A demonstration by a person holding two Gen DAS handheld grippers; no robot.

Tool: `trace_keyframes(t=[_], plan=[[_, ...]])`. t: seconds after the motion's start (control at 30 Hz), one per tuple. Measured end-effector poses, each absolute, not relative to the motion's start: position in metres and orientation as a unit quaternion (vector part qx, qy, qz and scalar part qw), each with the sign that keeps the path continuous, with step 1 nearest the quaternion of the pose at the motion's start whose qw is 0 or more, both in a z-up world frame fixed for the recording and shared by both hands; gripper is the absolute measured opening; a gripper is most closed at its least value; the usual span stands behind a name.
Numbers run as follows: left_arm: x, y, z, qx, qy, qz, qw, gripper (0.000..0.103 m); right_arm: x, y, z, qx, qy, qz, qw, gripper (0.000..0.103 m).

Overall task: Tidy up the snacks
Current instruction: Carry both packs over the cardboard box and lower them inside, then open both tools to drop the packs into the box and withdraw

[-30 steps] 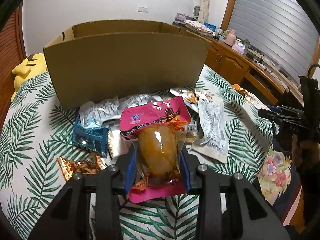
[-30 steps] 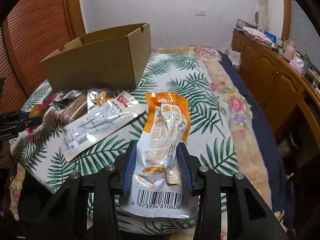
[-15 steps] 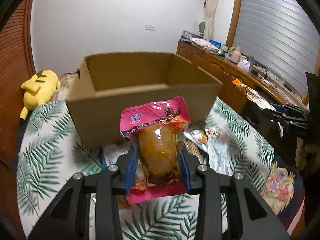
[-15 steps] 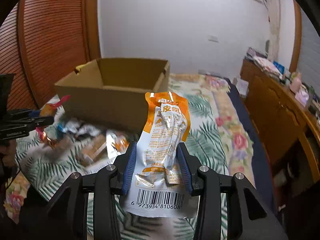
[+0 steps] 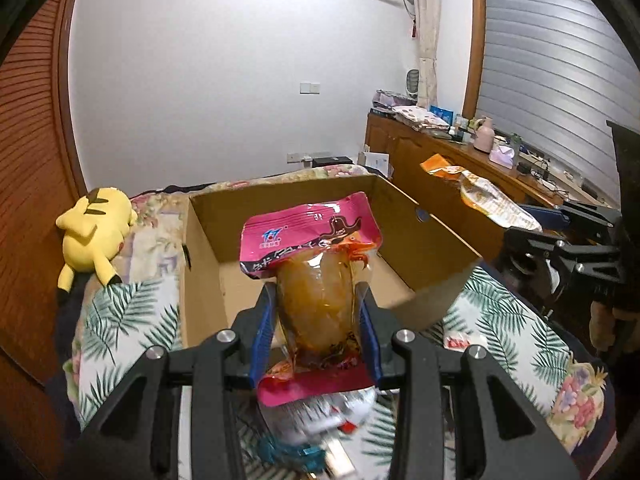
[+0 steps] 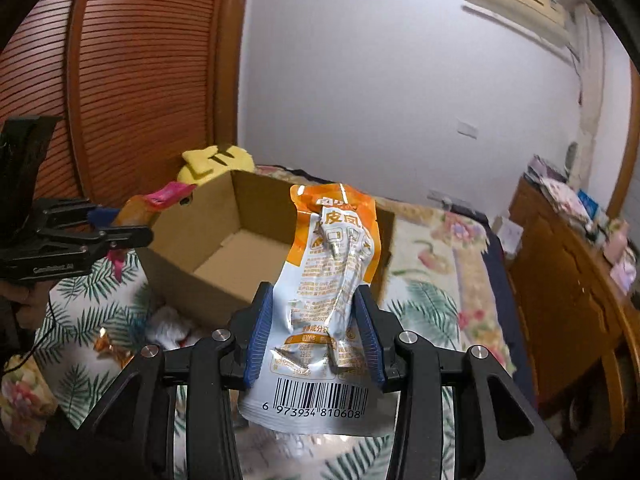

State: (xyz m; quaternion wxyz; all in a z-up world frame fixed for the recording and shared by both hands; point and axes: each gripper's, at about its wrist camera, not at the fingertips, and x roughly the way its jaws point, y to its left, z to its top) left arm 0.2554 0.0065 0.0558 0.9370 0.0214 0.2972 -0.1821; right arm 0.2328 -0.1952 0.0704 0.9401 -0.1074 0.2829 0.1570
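Note:
My left gripper (image 5: 318,312) is shut on a pink snack pack (image 5: 312,264) with a brown piece showing through its clear window. It hangs above the near wall of the open cardboard box (image 5: 432,248), whose inside looks bare. My right gripper (image 6: 314,328) is shut on an orange and silver snack pouch (image 6: 332,280) with a barcode at its lower end, held up just short of the same box (image 6: 192,280). In the left wrist view the right gripper (image 5: 560,220) holds its pouch (image 5: 488,200) beside the box's right wall. The left gripper (image 6: 120,232) shows at the left of the right wrist view.
Several loose snack packs (image 5: 328,420) lie blurred on the palm-leaf cloth (image 5: 128,312) below the grippers. A yellow plush toy (image 5: 96,232) lies left of the box. A wooden cabinet (image 5: 440,160) with clutter runs along the right. A gold wrapped sweet (image 6: 108,350) lies on the cloth.
Both grippers have risen and moved toward the box with their packs still gripped. The box's inside has come into view and the snack pile has dropped below.

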Motion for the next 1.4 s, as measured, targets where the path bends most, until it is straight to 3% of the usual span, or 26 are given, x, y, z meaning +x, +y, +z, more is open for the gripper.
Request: trace_keyframes(t=[0.53,0.97,1.17,1.23,1.4], plan=[[0.339,0.004,0.028,0.037,0.311,-0.165,0.935,0.037,0.329,-0.145,0.041,-0.128,0.283,0.191,0.931,0.041],[0.356,-0.004,0.007,0.04,0.327,-0.162,0.93,0.038,0.36,-0.139,0.011,-0.129,0.304,0.183,0.926,0.041],[0.353,-0.008,0.008,0.047,0.329,-0.16,0.929,0.042,0.363,-0.14,0.008,-0.11,0.316,0.189,0.923,0.041],[0.353,-0.008,0.008,0.048,0.333,-0.161,0.928,0.042,0.363,-0.141,0.008,-0.108,0.319,0.189,0.923,0.036],[0.353,-0.007,0.006,0.046,0.337,-0.157,0.927,0.051,0.363,-0.139,0.005,-0.111,0.324,0.191,0.92,0.035]])
